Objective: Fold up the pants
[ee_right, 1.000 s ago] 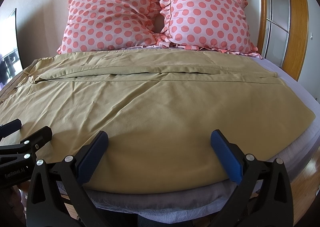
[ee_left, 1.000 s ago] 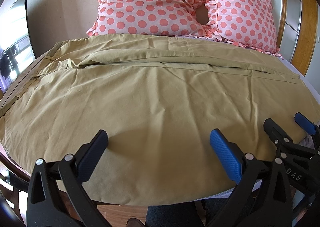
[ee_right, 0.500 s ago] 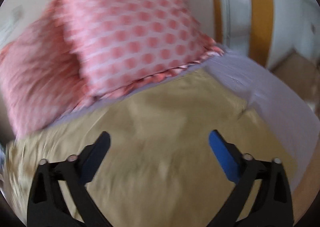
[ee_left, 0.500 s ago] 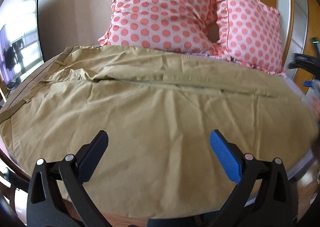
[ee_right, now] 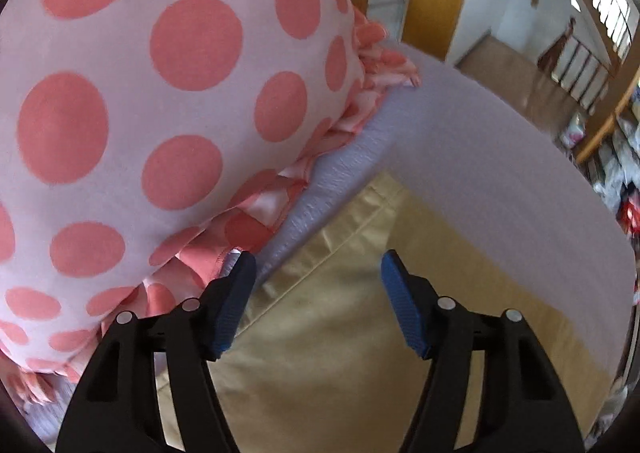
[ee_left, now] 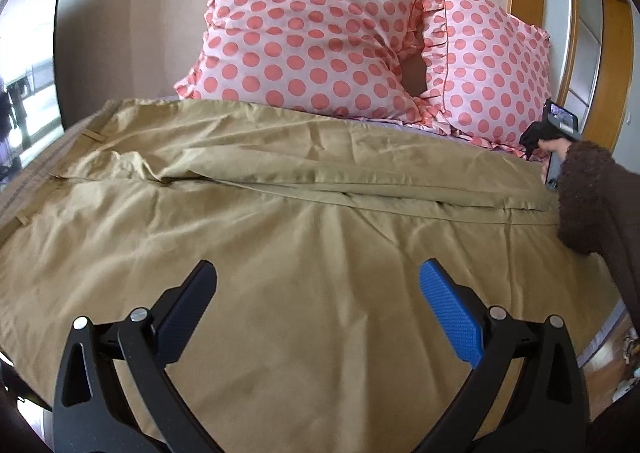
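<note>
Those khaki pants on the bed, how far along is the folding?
Barely begun. The pants lie spread flat across the bed, legs side by side, no fold visible yet. In hand: the right gripper, open, hovers over the far hem corner beside the polka-dot pillow. The left gripper is open and empty. All the folding remains.

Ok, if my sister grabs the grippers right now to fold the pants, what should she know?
Left hand-held gripper: open, holding nothing, hovering over the near leg of the khaki pants.
Right hand-held gripper: open, holding nothing, at the far cuff corner, beside the polka-dot pillow.
The pants lie spread flat across the bed, waistband on the left, cuffs on the right, on the lilac sheet.
Done: pants laid out, no fold made.
Left: probably pinch the far cuff, grab the waistband side, fold one leg over the other, then fold lengthwise.
</note>
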Motion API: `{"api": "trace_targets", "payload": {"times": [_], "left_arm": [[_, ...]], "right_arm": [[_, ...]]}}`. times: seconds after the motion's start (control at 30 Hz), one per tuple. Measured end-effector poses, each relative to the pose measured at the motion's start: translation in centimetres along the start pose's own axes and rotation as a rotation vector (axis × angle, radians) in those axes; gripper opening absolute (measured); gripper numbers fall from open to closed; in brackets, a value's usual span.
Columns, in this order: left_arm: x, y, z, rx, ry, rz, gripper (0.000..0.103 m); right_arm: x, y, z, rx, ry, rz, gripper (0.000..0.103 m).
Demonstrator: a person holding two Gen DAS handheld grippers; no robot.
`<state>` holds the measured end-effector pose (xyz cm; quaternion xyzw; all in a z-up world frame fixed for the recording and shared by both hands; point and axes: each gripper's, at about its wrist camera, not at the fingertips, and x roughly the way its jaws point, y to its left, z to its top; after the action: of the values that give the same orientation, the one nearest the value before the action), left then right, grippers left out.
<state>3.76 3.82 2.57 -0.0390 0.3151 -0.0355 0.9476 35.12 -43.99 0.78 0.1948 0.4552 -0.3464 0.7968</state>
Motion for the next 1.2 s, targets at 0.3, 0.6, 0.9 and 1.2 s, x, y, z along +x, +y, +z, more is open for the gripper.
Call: {"api": "trace_targets", "payload": {"times": [0.3, 0.6, 0.9, 1.2], "left_arm": [[-0.1, 1.2, -0.4, -0.101, 0.002, -0.141, 0.101], [-2.6, 3.1, 0.1, -0.145, -0.063, -0.122, 0.101], [-3.6, 4.6, 3.3, -0.193, -0.124, -0.193, 0.101], [0.2, 10.5, 7.9, -0.395, -0.021, -0.178, 0.101]], "right_arm": [[-0.1, -7.6, -2.8, 0.196, -0.06, 0.31, 0.004], [-9.4, -19.8, -11.4, 0.348, -0.153, 0.778, 0.004], [-7.6, -24.5, -18.8, 0.457, 0.092, 0.832, 0.033], [-7.0, -23.1, -17.2, 0.414, 0.019, 0.83, 0.001]]}}
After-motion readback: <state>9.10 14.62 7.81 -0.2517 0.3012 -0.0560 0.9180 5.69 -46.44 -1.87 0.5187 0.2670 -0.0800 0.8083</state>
